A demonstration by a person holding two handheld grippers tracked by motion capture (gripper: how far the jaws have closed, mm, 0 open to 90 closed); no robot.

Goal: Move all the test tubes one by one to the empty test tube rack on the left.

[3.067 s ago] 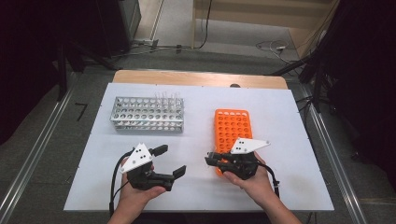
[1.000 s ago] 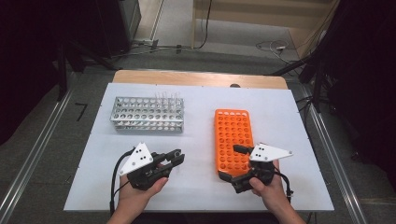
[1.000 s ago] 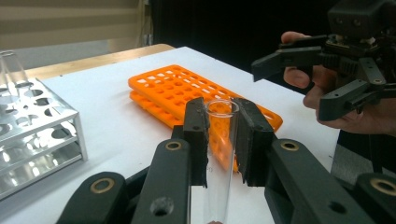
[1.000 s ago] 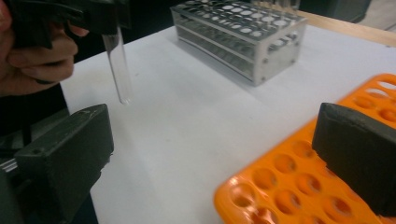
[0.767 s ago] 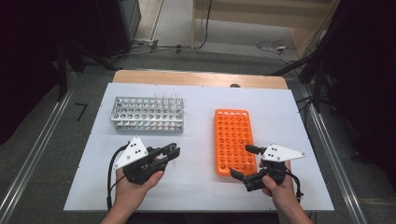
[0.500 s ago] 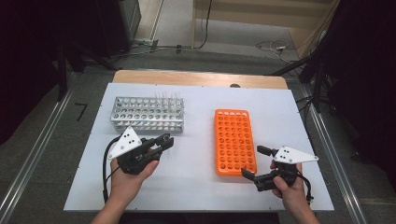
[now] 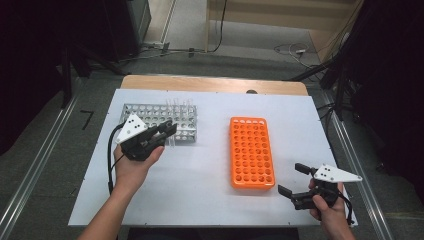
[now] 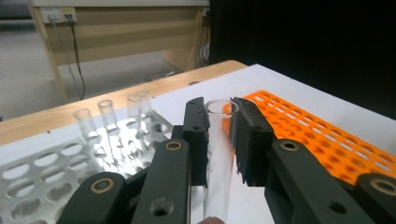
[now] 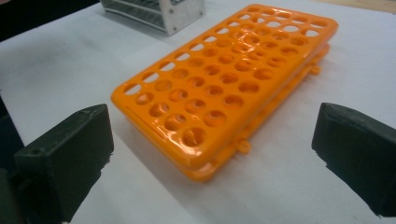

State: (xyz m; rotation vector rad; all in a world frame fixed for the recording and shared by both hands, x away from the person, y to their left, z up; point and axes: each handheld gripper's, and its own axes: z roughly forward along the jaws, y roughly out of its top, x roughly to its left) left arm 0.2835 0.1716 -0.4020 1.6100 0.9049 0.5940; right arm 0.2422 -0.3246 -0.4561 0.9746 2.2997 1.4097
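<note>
On the white table top [image 7: 200, 175], a shiny silver metal rack full of round holes [image 7: 150, 116] was seen at the far left. A few clear glass tubes [image 8: 105, 123] were stood upright in its far holes, and the other holes were left bare. A flat orange plastic rack with many round holes [image 7: 252, 151] was laid in the middle of the table, and nothing was seen in its holes.

One clear glass test tube with an open round top [image 8: 219, 154] was held upright between the black pads of the left gripper [image 8: 219, 140], which were closed tight on it. The tube looked see-through, long and thin. It was kept just in front of the silver rack, near its right end.

The right gripper [image 7: 290, 180] was held wide open near the close right corner of the orange rack, with nothing gripped.
</note>
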